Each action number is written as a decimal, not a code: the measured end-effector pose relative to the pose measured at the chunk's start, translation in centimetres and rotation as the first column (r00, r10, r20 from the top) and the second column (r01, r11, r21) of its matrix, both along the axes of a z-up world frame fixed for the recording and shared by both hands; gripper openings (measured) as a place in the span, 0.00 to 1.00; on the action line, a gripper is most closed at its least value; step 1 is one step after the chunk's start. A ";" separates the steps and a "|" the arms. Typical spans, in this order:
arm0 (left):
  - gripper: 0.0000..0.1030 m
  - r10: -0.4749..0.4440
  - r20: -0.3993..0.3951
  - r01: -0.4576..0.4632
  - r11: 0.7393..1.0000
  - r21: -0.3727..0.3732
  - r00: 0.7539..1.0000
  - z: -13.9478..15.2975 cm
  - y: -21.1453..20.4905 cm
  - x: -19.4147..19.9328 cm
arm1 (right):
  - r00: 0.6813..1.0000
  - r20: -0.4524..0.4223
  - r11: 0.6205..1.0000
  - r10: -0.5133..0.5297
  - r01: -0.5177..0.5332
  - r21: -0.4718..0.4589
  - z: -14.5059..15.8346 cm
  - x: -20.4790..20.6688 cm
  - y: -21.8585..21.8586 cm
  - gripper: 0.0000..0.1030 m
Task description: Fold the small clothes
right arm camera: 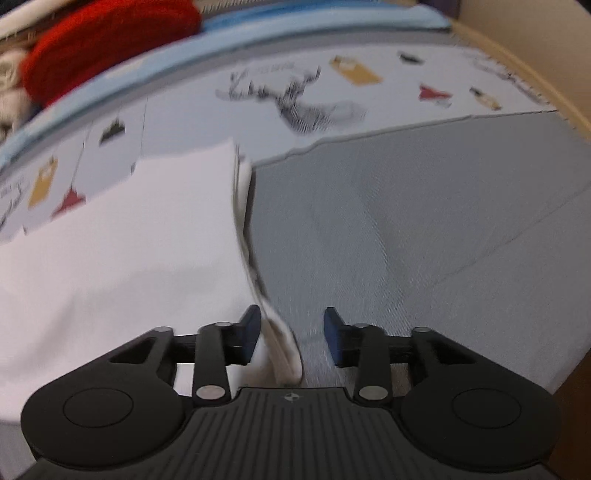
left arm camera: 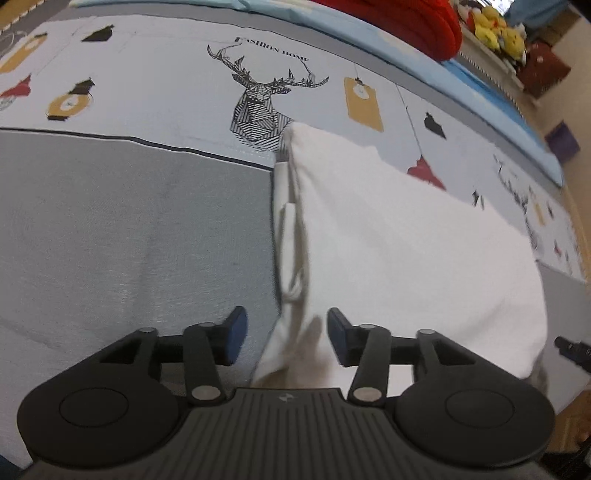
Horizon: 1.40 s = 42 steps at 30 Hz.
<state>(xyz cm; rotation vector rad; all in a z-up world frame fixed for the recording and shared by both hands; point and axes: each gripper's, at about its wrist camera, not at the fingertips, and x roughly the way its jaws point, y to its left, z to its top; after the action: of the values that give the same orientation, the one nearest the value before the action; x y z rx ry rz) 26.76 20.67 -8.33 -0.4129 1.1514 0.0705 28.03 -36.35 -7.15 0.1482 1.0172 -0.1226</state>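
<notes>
Cloth in white (left arm camera: pixel 406 251) lies folded on the grey and printed bedsheet (left arm camera: pixel 110 221), and we see it from both sides: its left edge runs toward the left gripper (left arm camera: pixel 287 338), its right edge toward the right gripper (right arm camera: pixel 291 334). Both tools stand about half open and grip nothing; in each view the edge of the garment passes between the blue pads (left arm camera: pixel 236 334) without being pressed. We judge that the next fold needs a new hold, so we should lower each gripper until the pads are around all layers of the edge, then close at the same time and lift evenly, so the layers do not slip apart. Around us are a red cushion (left arm camera: pixel 406 26) and yellow plush toys (left arm camera: pixel 495 29) far behind; they do not stand in the way. The loose strip (left arm camera: pixel 290 240) along the left edge could escape the grip.
</notes>
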 end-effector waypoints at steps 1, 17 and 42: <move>0.62 0.004 0.000 -0.004 1.000 -0.008 1.000 0.1 -0.1 0.2 | 1.000 0.008 1.000 -0.001 0.001 0.006 0.1 0.1 0.0 0.39; 0.66 0.032 -0.087 -0.029 0.999 0.039 0.996 -3.3 -1.7 4.8 | 1.000 0.018 1.000 -0.005 0.005 0.021 0.1 1.2 -0.1 0.39; 0.19 -0.018 -0.057 0.024 0.994 0.109 0.998 -2.8 -1.3 3.7 | 0.999 0.027 0.999 -0.021 0.021 0.024 0.4 1.2 0.8 0.39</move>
<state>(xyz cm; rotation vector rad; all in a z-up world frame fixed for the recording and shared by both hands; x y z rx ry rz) 30.43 19.39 -11.14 -0.3031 1.2005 0.1270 29.25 -35.56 -6.79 0.1820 0.9900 -0.1273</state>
